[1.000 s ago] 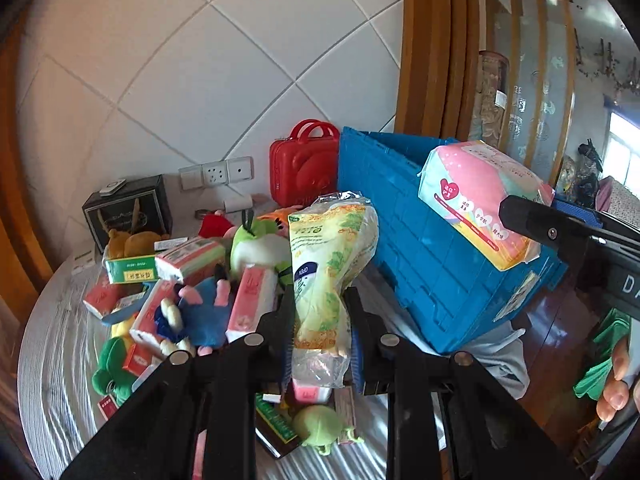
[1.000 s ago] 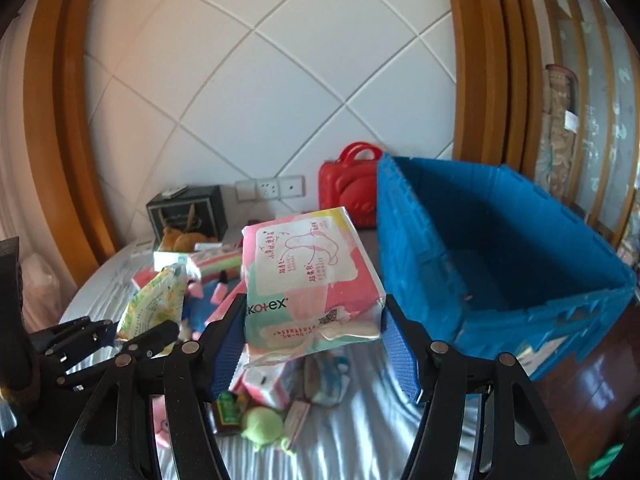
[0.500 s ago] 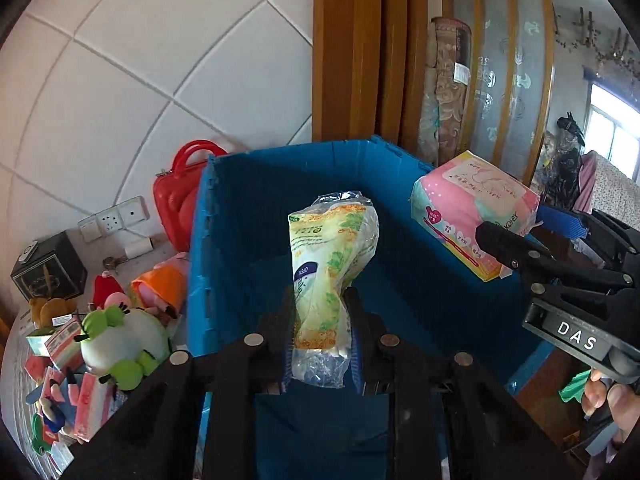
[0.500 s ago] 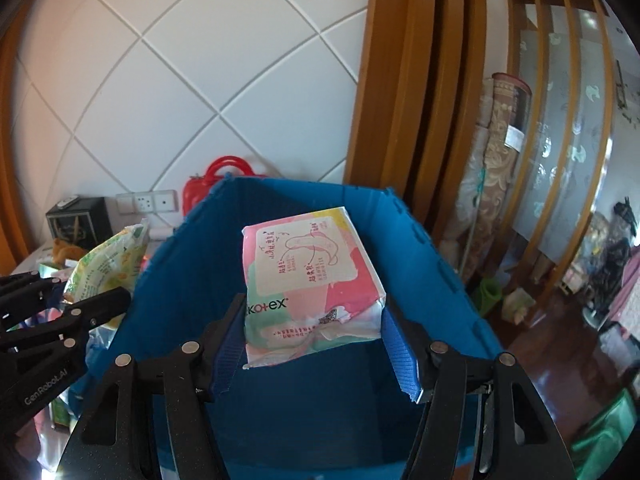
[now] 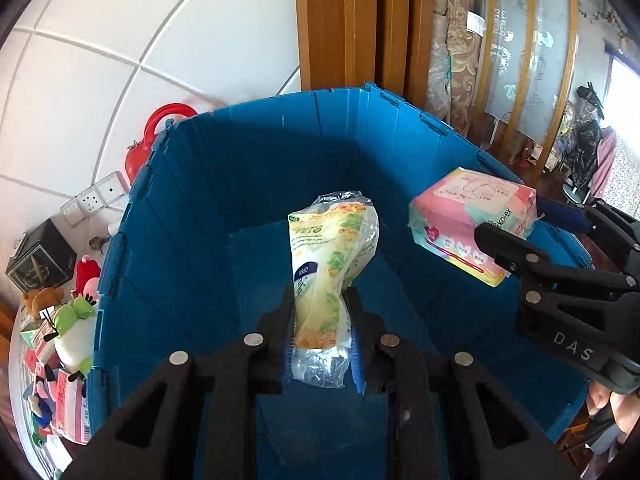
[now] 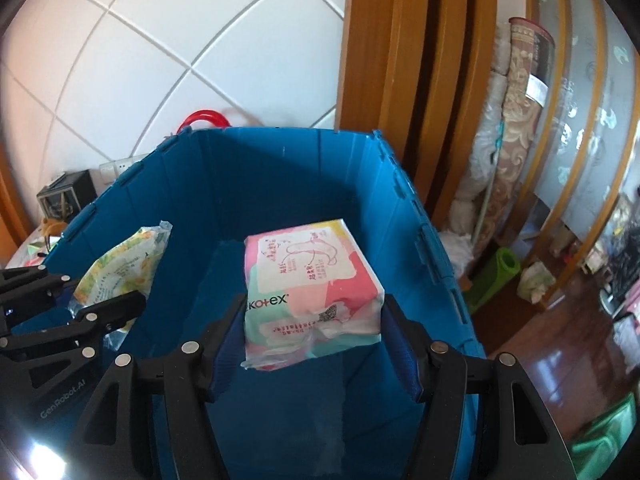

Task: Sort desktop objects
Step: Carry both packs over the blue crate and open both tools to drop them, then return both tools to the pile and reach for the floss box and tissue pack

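Observation:
My left gripper [image 5: 320,320] is shut on a yellow-green plastic packet [image 5: 332,264], held upright over the inside of a big blue crate [image 5: 192,200]. To its right my right gripper [image 5: 532,236] grips a pink Kotex pack [image 5: 468,220] above the crate's right side. In the right wrist view the right gripper [image 6: 314,320] is shut on the pink pack [image 6: 312,280] above the blue crate [image 6: 280,176], with the left gripper [image 6: 104,312] and its yellow-green packet [image 6: 120,272] at the left. The crate's floor shows bare blue.
Left of the crate lie plush toys [image 5: 72,320], small boxes [image 5: 70,412], a black box [image 5: 40,256] and a red case [image 5: 148,148] against a white tiled wall with sockets [image 5: 96,196]. Wooden door frame [image 6: 400,80] and rolled rugs [image 6: 516,152] stand behind; floor to the right.
Both grippers have swung right from over the cluttered table to above the crate's inside, each still holding its pack. The crate now fills both views.

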A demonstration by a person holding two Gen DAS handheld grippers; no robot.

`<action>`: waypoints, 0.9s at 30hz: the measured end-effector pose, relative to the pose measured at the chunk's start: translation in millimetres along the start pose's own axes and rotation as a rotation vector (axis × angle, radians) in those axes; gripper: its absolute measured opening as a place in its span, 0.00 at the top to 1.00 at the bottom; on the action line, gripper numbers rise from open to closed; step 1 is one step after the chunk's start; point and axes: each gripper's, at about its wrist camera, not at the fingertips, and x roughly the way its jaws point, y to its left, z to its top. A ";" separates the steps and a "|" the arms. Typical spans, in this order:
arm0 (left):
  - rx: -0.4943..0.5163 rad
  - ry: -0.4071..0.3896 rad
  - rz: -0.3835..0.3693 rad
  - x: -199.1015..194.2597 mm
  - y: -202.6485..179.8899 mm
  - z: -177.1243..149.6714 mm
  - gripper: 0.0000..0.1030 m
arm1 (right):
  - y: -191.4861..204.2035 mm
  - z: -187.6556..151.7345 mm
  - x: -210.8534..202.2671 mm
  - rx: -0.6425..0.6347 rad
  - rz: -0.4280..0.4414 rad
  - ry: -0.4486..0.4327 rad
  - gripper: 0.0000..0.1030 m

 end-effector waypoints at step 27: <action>-0.064 -0.102 0.078 -20.4 11.2 -13.9 0.30 | 1.4 5.4 16.9 0.066 -0.129 0.030 0.00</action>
